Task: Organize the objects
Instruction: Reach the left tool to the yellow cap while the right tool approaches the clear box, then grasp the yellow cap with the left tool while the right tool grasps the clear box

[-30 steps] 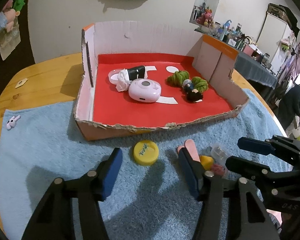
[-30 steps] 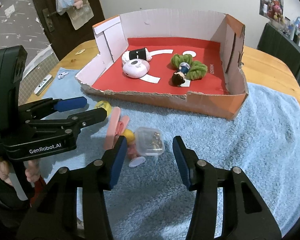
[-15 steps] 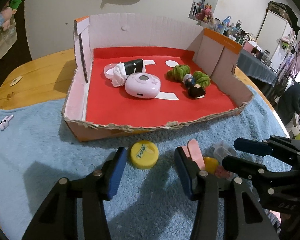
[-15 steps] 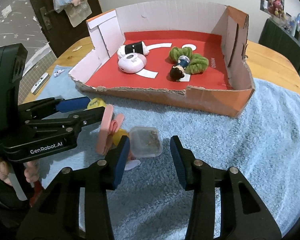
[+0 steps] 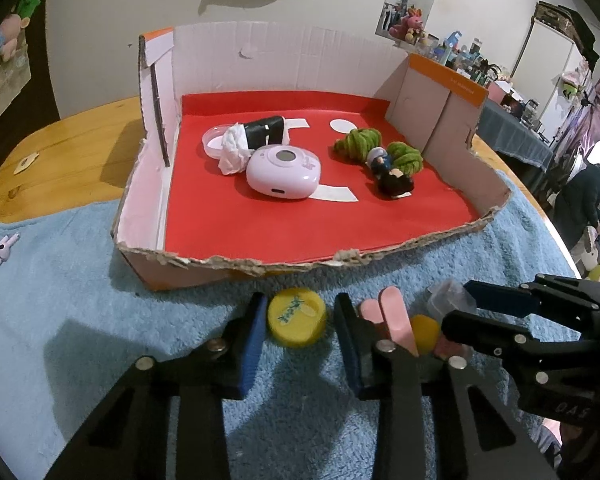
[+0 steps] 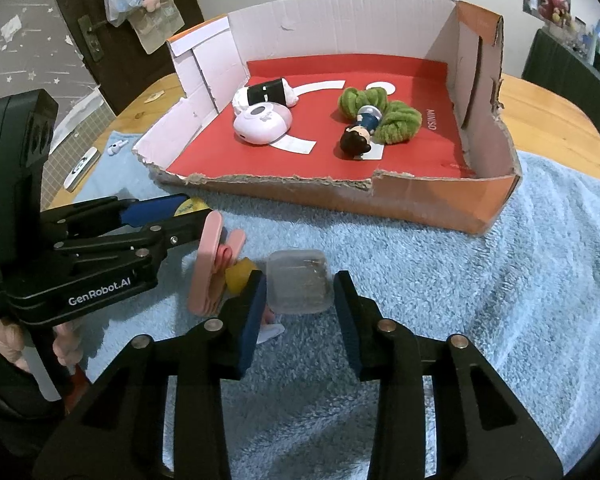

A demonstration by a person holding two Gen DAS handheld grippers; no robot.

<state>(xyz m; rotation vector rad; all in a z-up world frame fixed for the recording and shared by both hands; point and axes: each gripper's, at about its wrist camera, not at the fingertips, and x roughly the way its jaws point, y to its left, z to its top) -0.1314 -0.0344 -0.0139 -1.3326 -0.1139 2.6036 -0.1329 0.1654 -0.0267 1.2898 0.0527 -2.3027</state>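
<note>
1. The left gripper [image 5: 298, 320] is held low over the blue towel [image 5: 60, 300], its jaws apart on either side of a yellow bottle cap [image 5: 297, 317]; the cap is not seen to be clamped.
2. The right gripper [image 6: 300, 292] is likewise spread, and a small clear plastic container [image 6: 298, 280] is framed between its blue pads [image 6: 254, 312]; whether the pads touch it cannot be told.
3. A pink clip [image 6: 210, 260] and a small yellow piece [image 6: 238, 274] are seen just left of the container, lying on the towel.
4. The cardboard box [image 5: 148, 216] with a red floor is set on the towel beyond both grippers.
5. Inside it, a pink rounded device [image 5: 284, 172] is placed beside a black-and-white roll [image 5: 260, 134], and a small doll [image 5: 388, 172] is laid against a green yarn bundle [image 5: 360, 142].
6. A wooden table [image 5: 60, 152] is seen beneath the towel.
</note>
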